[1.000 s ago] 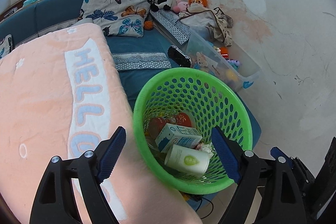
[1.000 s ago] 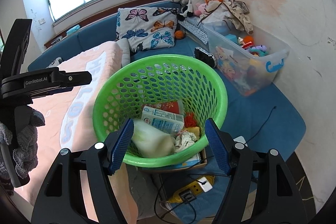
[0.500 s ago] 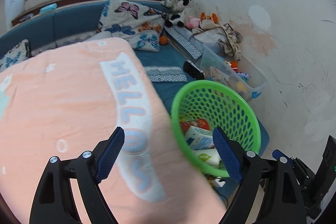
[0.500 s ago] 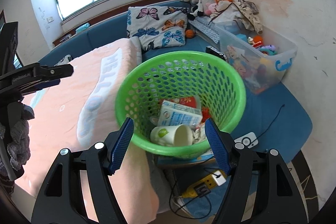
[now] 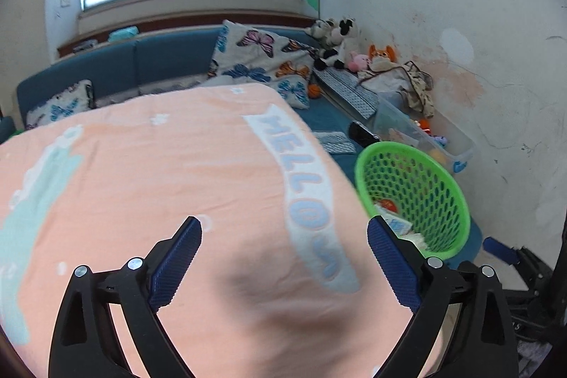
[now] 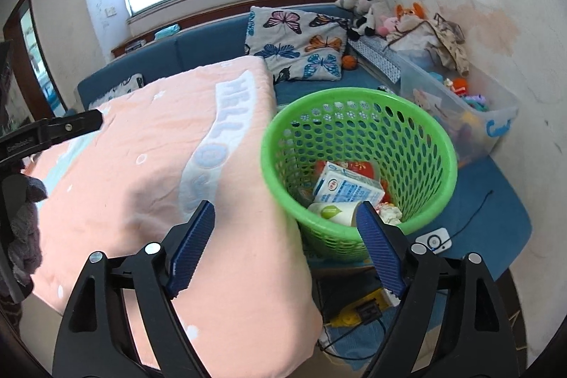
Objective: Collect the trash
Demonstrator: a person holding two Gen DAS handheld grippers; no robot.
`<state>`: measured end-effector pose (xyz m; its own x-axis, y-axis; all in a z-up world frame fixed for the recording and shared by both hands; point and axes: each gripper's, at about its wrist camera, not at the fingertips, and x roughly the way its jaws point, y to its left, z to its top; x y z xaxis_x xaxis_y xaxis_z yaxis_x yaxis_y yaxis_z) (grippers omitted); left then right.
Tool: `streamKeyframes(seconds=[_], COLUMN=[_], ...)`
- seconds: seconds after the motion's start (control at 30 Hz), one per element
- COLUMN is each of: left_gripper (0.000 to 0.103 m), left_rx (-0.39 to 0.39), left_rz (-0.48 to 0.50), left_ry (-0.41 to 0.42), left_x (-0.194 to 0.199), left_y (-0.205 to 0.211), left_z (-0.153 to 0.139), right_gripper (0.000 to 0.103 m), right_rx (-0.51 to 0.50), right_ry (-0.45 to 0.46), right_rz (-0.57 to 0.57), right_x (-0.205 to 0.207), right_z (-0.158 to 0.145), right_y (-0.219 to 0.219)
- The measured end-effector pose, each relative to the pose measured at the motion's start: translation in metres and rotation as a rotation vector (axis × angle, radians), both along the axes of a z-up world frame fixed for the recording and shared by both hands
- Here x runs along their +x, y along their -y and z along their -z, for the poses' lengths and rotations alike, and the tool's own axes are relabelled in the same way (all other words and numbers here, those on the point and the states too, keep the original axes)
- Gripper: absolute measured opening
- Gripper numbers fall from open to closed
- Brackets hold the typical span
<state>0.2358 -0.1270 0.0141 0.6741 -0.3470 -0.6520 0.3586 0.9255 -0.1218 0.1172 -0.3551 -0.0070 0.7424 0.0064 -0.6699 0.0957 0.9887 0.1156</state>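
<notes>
You held your left gripper (image 5: pixel 284 234) with its jaws wide apart and nothing between them, over the peach blanket (image 5: pixel 149 172) near its right edge. Your right gripper (image 6: pixel 285 222) was just as spread and empty, above the blanket's corner beside the green basket (image 6: pixel 358 101). The basket stood against the blanket's right edge, holding a milk carton (image 6: pixel 345 188), a paper cup (image 6: pixel 333 213) and a red wrapper (image 6: pixel 365 169).

The peach blanket (image 5: pixel 149 172) carries big pale-blue letters reading "HELLO" on a white band. The left tool (image 6: pixel 53 133), seen at the left edge, bears small white lettering too blurred to read. Print on the milk carton (image 6: pixel 349 188) in the basket is illegible.
</notes>
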Motion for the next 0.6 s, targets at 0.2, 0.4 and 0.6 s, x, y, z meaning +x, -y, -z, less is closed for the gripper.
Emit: streamKeyframes(seconds=[0.2,0.4,0.6], left_gripper=[0.093,0.095,0.096], left_rx=[-0.011,0.016,0.046], left_rz=[-0.039,-0.081,-0.119], left_ry=[0.020,0.052,0.108], left_x=[-0.019,-0.037,-0.056], left_y=[-0.036,-0.064,-0.086], left_z=[0.000,0.001,-0.002], right_gripper=[0.087,0.090,0.096], right_rx=[-0.017,-0.031,-0.053], right_ry=[0.019,0.027,0.050], right_rz=[-0.017,-0.029,-0.024], right_x=[-0.003,-0.007,-0.015], right_z=[-0.002,-0.006,-0.012], right_y=[-0.025,-0.047,-0.062])
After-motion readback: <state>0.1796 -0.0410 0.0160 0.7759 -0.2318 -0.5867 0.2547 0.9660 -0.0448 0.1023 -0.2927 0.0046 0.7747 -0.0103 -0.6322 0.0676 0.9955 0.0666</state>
